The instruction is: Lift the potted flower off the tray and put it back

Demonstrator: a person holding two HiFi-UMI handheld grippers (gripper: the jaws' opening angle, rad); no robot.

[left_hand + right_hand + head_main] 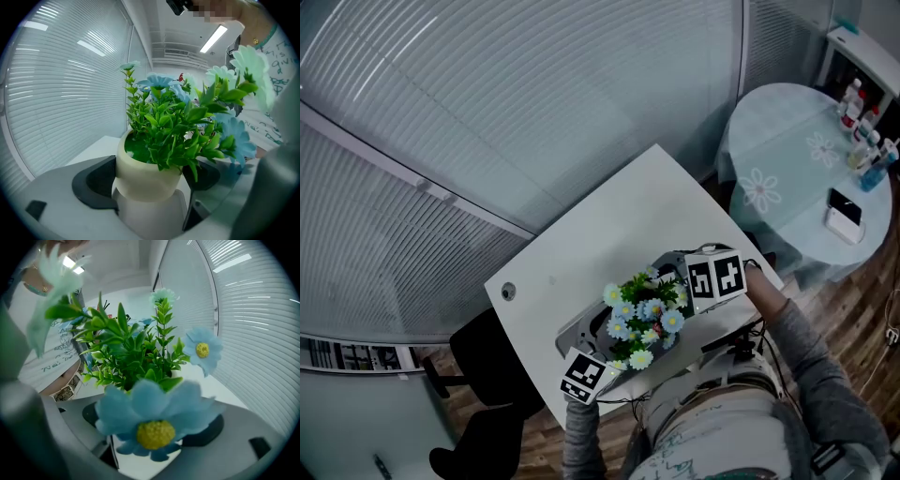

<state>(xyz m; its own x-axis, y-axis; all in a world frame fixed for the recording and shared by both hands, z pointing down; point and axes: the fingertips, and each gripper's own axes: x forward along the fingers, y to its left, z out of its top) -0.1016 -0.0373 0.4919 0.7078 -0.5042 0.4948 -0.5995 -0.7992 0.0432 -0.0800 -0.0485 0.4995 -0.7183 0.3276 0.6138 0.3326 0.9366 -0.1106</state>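
Grasp step. Left gripper (150,180) fingers pinch the potted flower (642,319) by its pot, lower centre, apparently still on the tray (577,330) on the counter (609,234). Right gripper (150,425) fingers are wide, with only blooms between. Next, likely: a straight lift, pot level.

Quick headcount: one potted flower (642,319), one tray (577,330), and two grippers, the left gripper (150,180) and the right gripper (150,423). Two tables: one white table (609,234) and one round table (778,141). Along the round table's far edge there's one white box (844,214) and some bottles (862,131), too bunched up to count. One black chair (487,375).
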